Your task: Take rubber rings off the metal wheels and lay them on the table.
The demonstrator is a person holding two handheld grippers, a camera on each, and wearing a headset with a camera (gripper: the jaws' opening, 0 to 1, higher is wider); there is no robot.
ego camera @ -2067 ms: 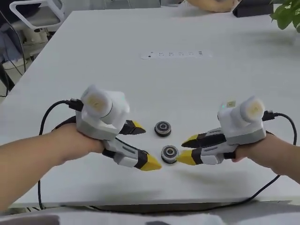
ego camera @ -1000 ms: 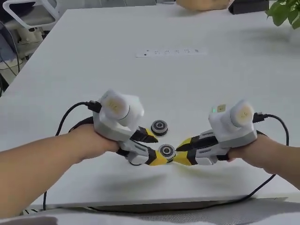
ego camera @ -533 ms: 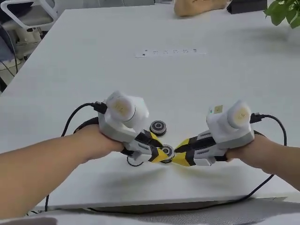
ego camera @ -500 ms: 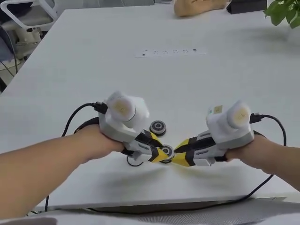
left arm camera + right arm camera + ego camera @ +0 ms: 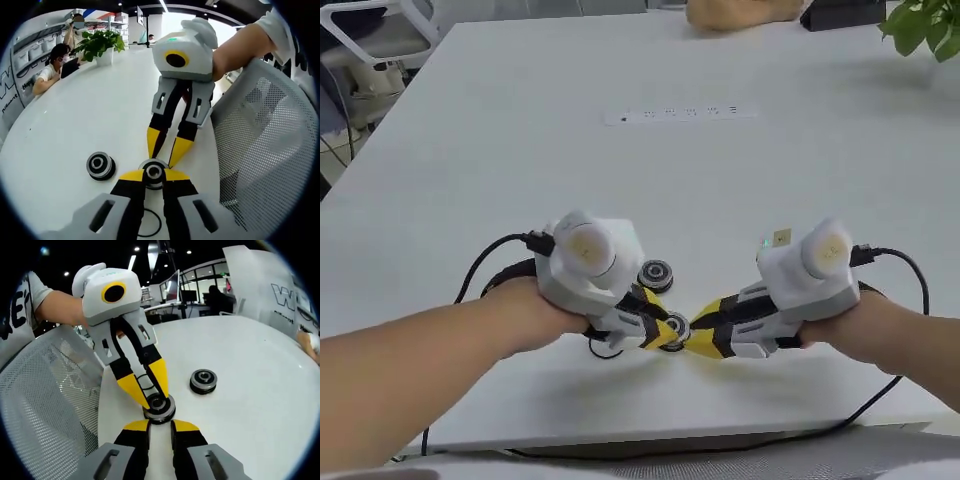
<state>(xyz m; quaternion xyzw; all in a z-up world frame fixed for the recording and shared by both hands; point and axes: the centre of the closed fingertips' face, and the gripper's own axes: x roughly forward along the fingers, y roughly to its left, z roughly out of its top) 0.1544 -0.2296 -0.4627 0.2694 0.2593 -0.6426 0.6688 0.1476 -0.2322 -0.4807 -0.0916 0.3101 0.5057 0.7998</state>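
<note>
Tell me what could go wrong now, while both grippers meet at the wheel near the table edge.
1. The near wheel, pinched by the left gripper, sits close to the table edge; if it slips when the right gripper pulls, it may roll off.
2. The loose rubber ring lies under the left gripper and could be swept away.

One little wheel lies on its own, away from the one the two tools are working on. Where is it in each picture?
Head view: loose wheel on the table, just beyond the gripped wheel.
Left gripper view: loose wheel at lower left, left of the gripped wheel.
Right gripper view: loose wheel right of centre, up and right of the gripped wheel.
Shared landmark: the gripped wheel at the yellow jaw tips.
</note>
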